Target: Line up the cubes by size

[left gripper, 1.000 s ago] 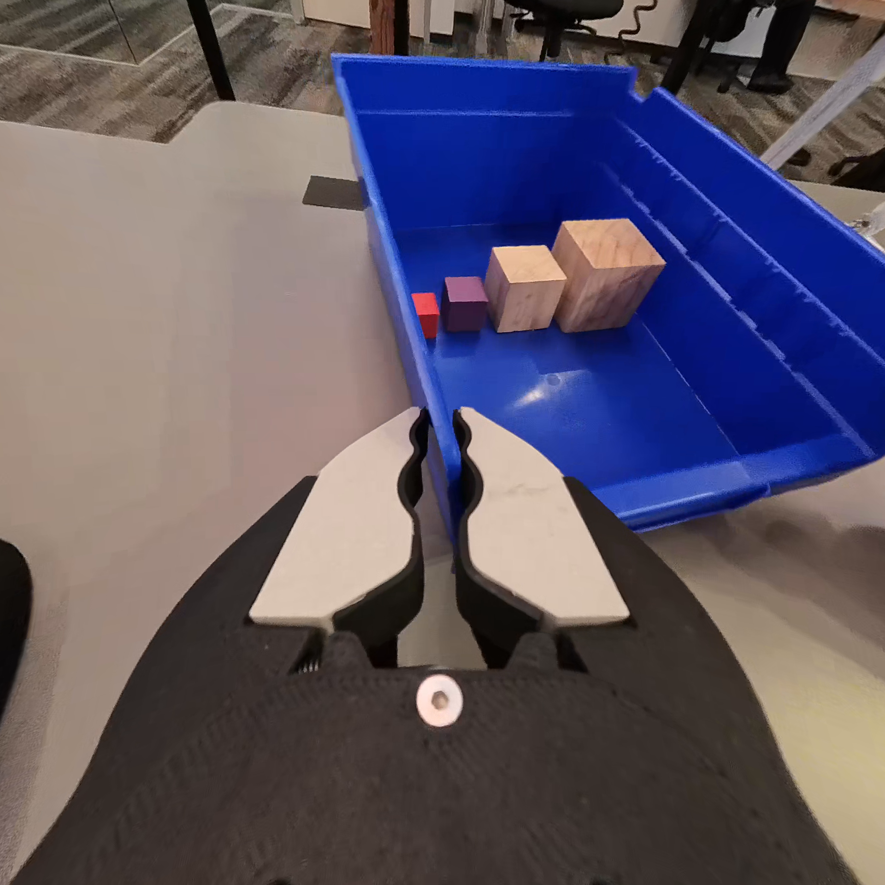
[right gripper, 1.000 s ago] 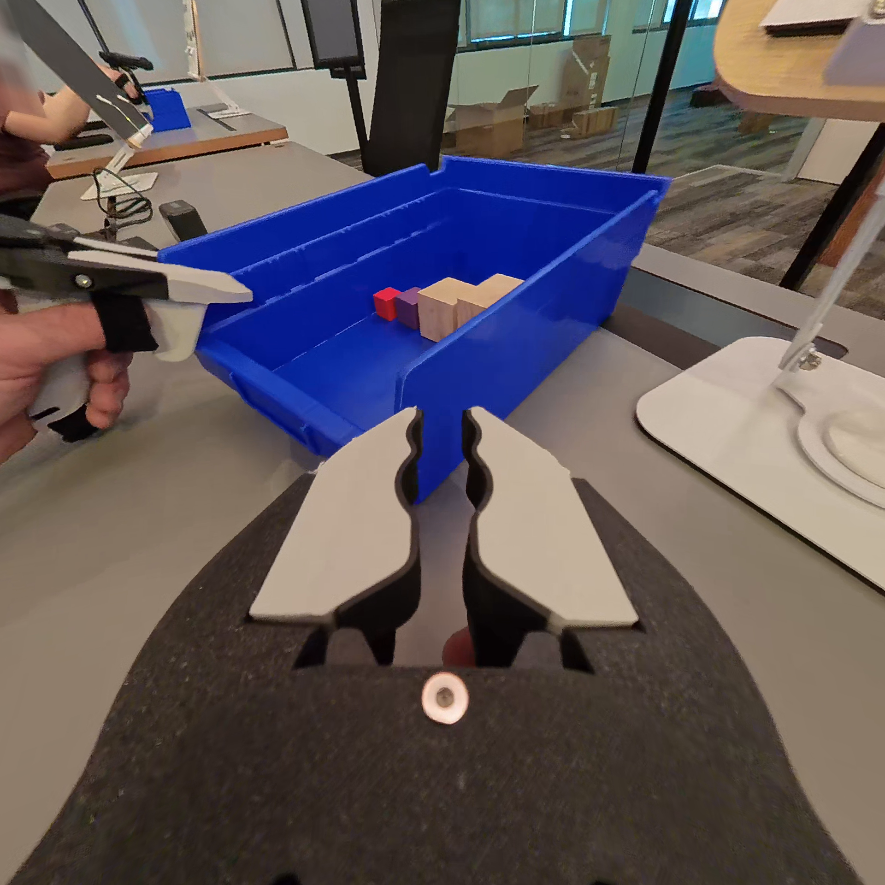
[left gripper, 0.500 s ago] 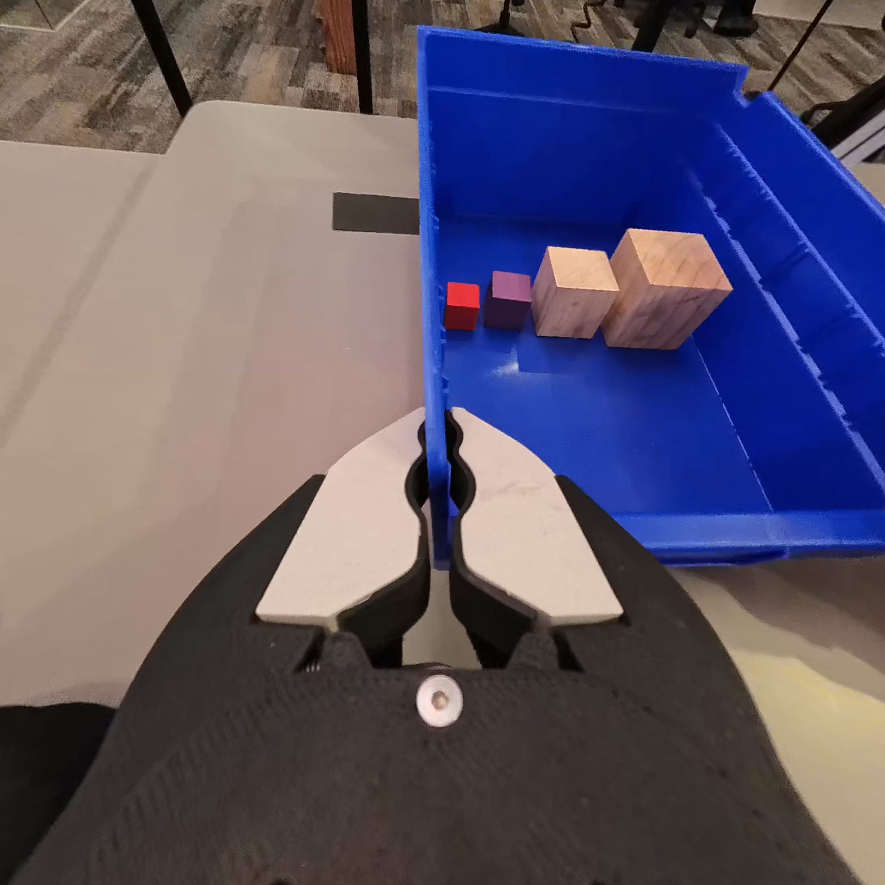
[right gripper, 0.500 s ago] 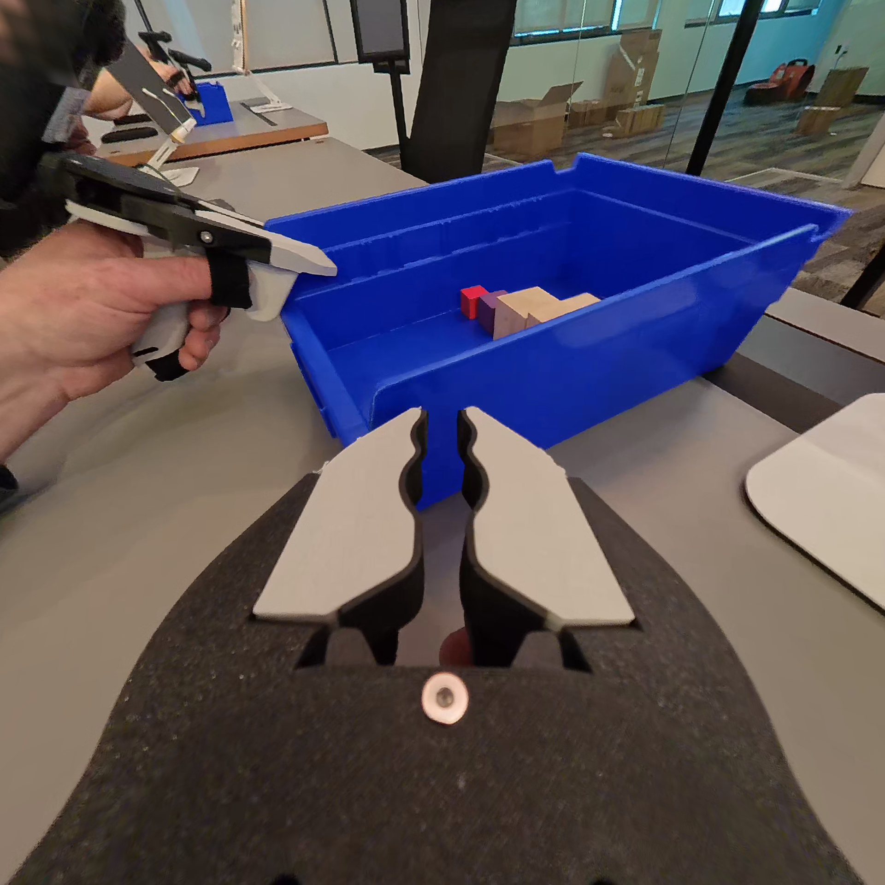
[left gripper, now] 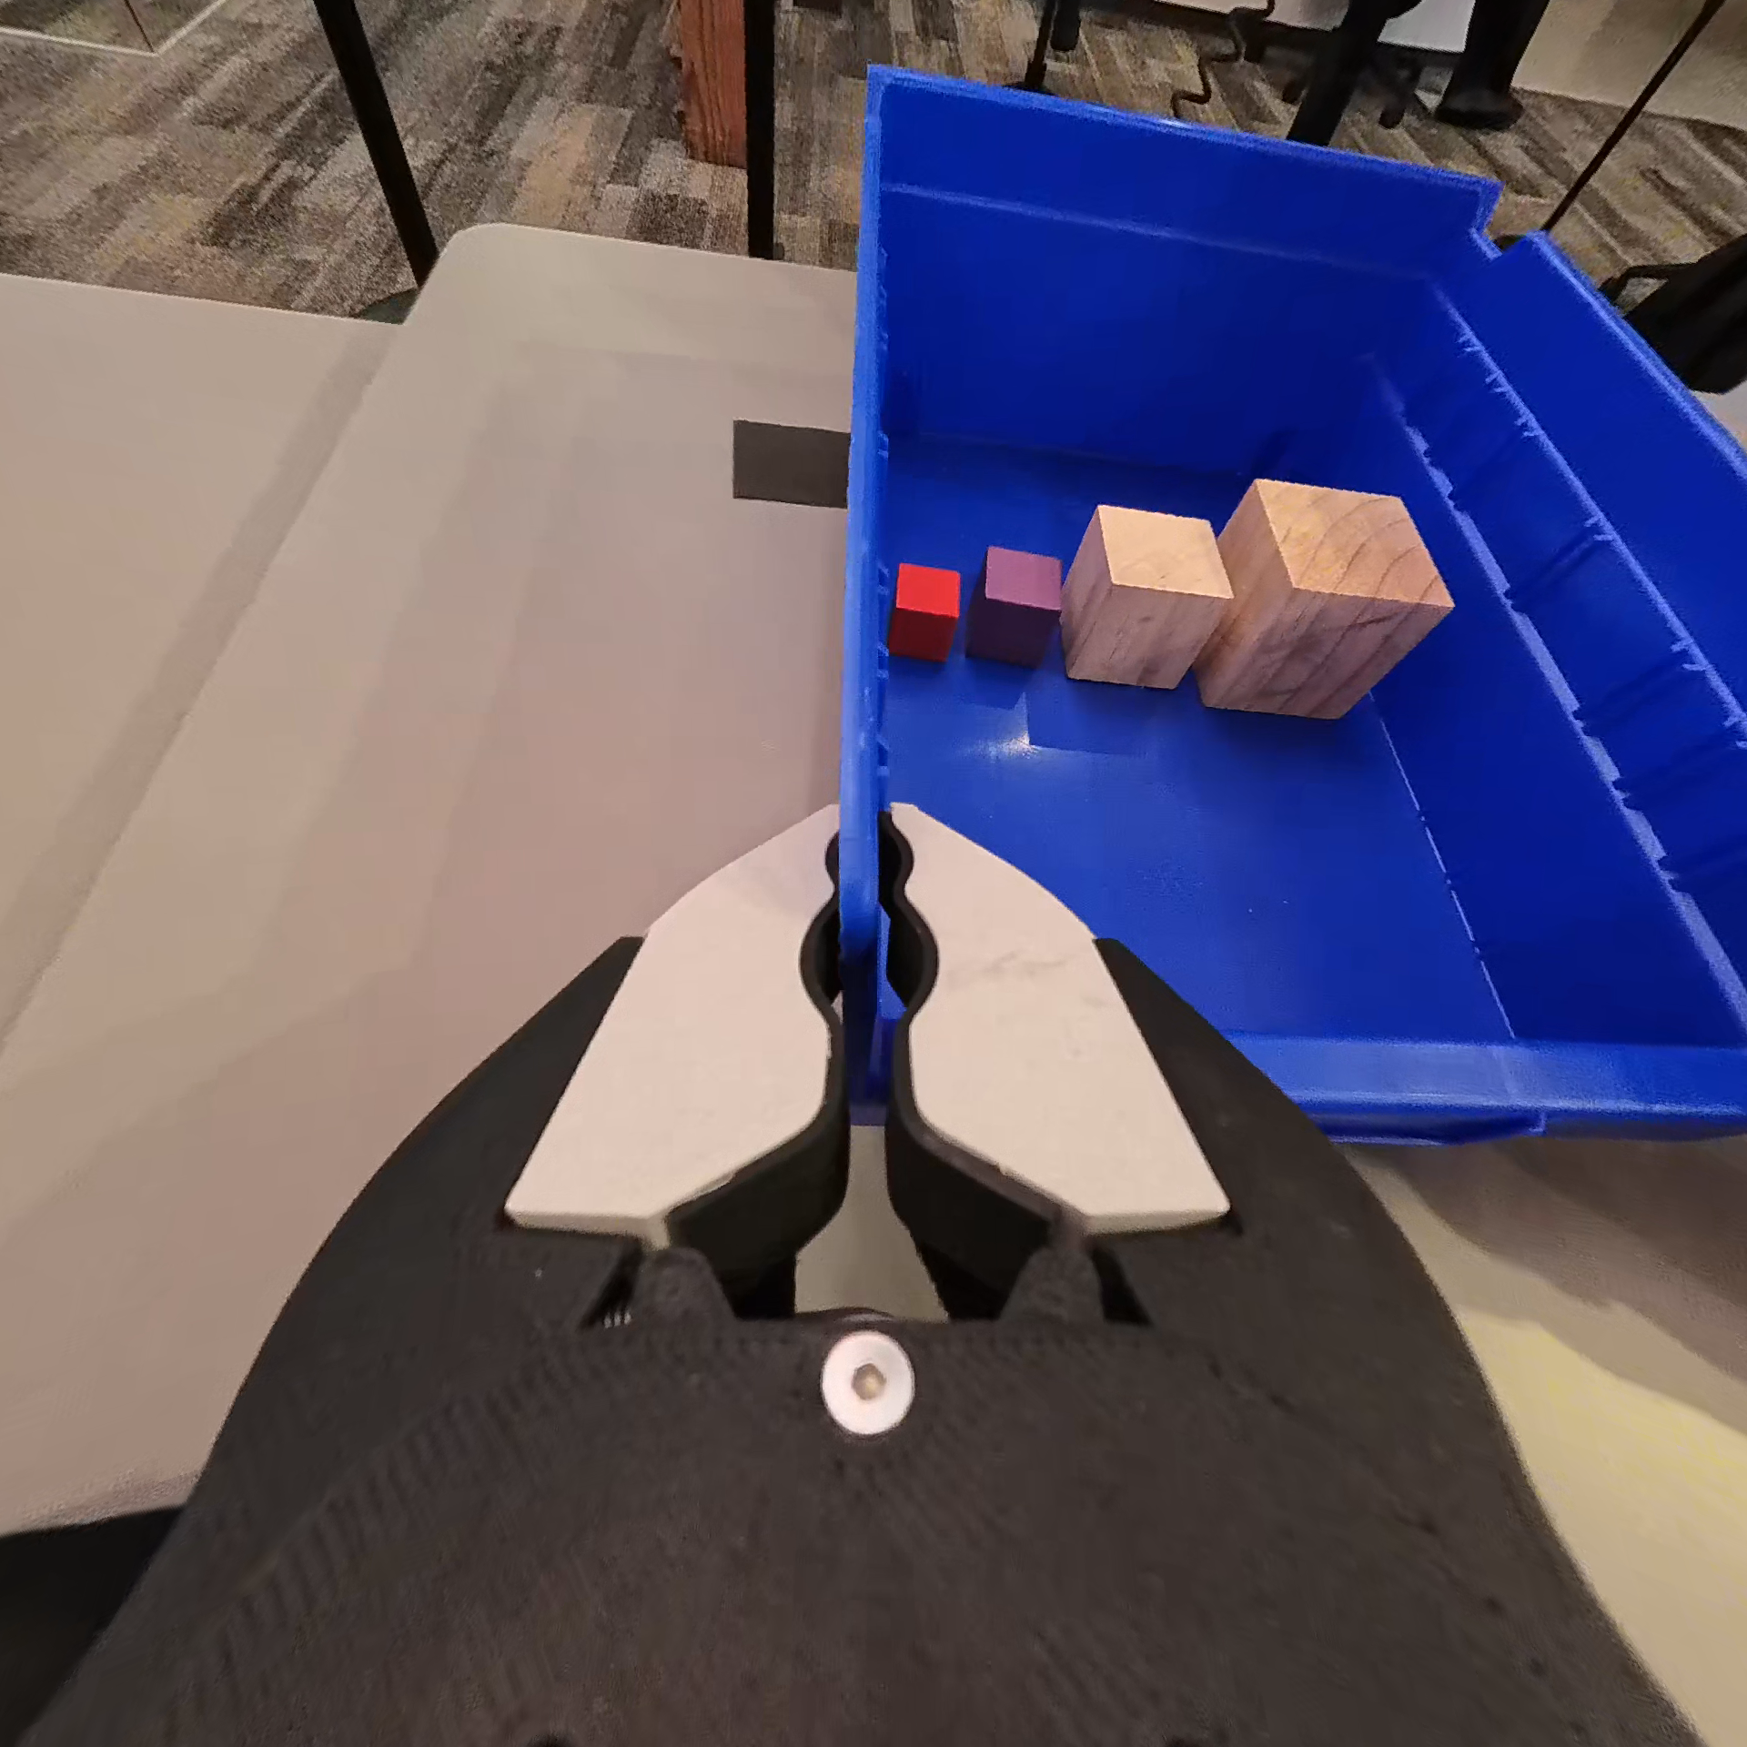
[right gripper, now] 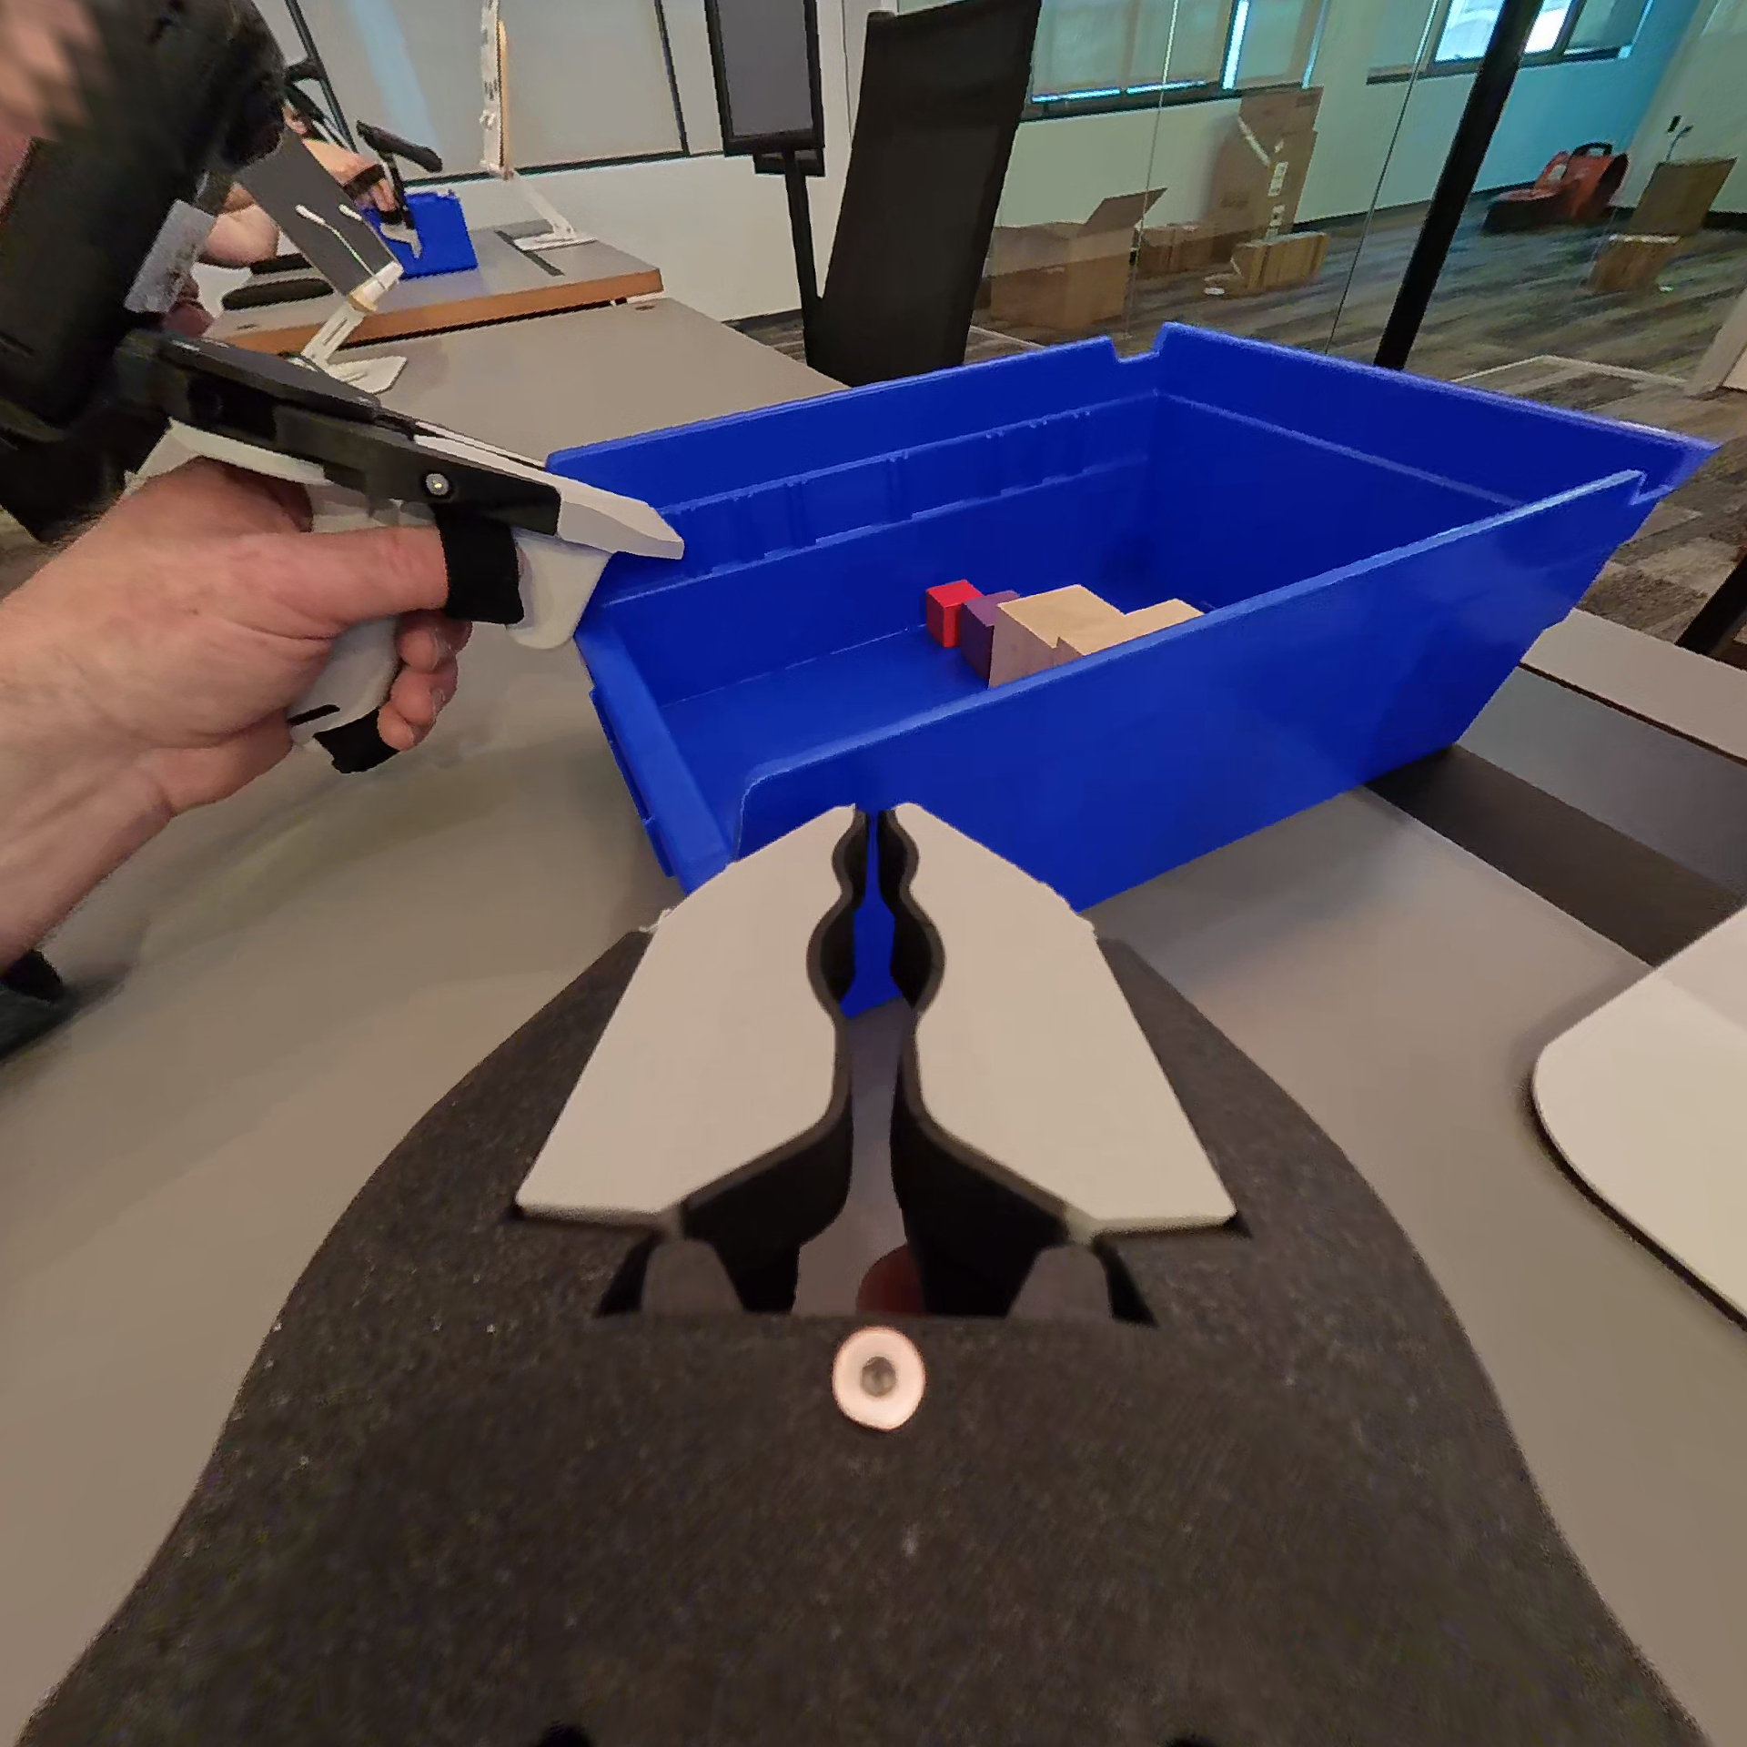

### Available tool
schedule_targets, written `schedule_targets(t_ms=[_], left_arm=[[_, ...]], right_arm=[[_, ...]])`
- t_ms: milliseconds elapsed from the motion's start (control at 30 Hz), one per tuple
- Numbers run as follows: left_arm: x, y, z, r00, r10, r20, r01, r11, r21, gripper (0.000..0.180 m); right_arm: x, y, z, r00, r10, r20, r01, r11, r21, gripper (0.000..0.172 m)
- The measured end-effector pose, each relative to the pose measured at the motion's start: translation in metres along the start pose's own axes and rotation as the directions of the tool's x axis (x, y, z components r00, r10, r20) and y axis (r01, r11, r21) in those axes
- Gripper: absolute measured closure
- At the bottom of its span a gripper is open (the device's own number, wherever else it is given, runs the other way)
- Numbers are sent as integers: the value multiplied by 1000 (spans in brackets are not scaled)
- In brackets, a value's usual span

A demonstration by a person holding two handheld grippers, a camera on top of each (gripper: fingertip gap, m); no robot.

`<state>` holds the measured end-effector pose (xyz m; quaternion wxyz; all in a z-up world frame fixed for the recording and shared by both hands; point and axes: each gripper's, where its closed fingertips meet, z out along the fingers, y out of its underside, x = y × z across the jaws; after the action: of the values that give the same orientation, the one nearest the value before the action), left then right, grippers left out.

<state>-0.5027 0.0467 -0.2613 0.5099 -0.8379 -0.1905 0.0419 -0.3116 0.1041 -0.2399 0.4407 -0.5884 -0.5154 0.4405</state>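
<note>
Four cubes sit in a row across the blue bin [left gripper: 1229,312], small to large: red cube [left gripper: 926,610], purple cube [left gripper: 1016,605], then two wooden cubes [left gripper: 1144,605], ahead of both grippers. The left gripper [left gripper: 860,822] pinches the bin's left wall near its front corner. The right gripper [right gripper: 874,822] has closed since a second ago, seemingly on the right wall's front edge. The bin now lies squarer to the worktop [left gripper: 378,662].

Black chair [right gripper: 931,180], cardboard boxes [right gripper: 1068,260] behind.
</note>
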Motion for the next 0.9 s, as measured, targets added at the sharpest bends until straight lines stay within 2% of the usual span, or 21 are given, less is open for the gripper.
schedule_targets(t_ms=[233,333,400,533,667,900], left_arm=[[0,0,-1,999,-29,-14,29,999,28,178],[0,0,-1,999,-34,-9,34,998,45,177],[1,-1,-4,1000,-11,5,11,998,59,166],[-6,-16,-20,998,5,68,-14,991,133,144],[-2,-34,-36,995,26,97,-48,970,238,140],[49,-59,-46,983,163,87,-183,923,339,140]], right_arm=[[1,0,0,1000,15,6,-15,1000,2,166],[4,-3,-3,1000,31,1,-31,999,25,156],[5,-6,-6,999,49,5,-49,997,52,145],[7,-8,-16,998,61,7,-62,995,84,141],[12,-9,-33,998,68,-3,-67,991,114,140],[6,-6,-83,991,-120,-56,129,976,178,141]])
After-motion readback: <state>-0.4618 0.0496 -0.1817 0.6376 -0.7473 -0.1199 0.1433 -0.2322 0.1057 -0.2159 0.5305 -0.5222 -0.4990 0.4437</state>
